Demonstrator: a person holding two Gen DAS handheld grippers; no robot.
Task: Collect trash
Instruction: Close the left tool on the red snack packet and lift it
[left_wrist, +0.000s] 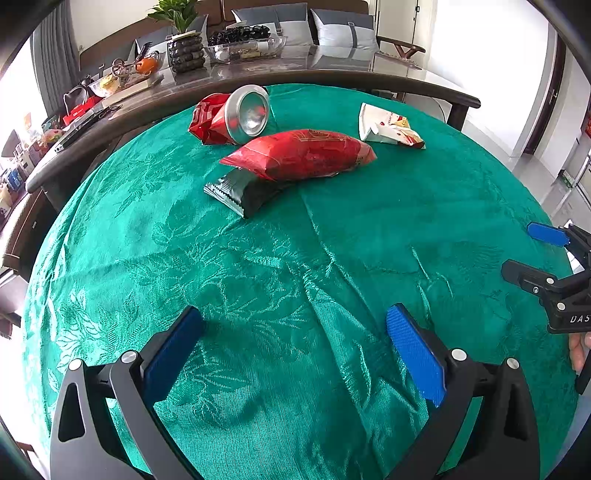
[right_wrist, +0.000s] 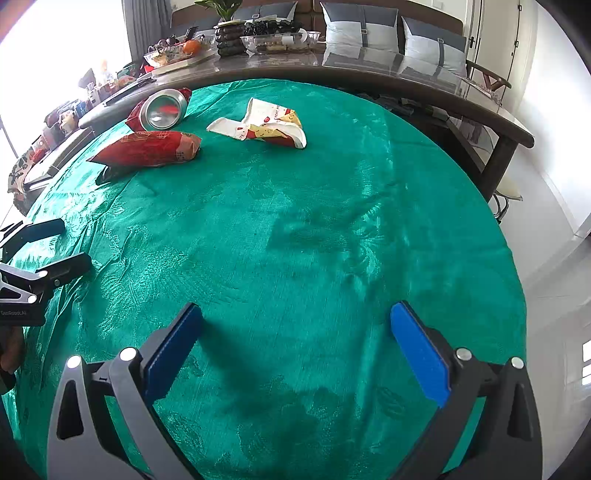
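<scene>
A bench (left_wrist: 461, 206) under a green patterned cloth (left_wrist: 258, 280) carries the trash at its far side. A crushed red can (left_wrist: 236, 114) lies on its side, silver base showing. Just in front of it a red snack bag (left_wrist: 303, 153) rests partly on a black wrapper (left_wrist: 243, 192). A crumpled white wrapper (left_wrist: 388, 129) lies apart, to the right. The near cloth is creased.

Green leaf-patterned tablecloth (left_wrist: 280, 266), red wrapper (left_wrist: 301, 153)
</scene>
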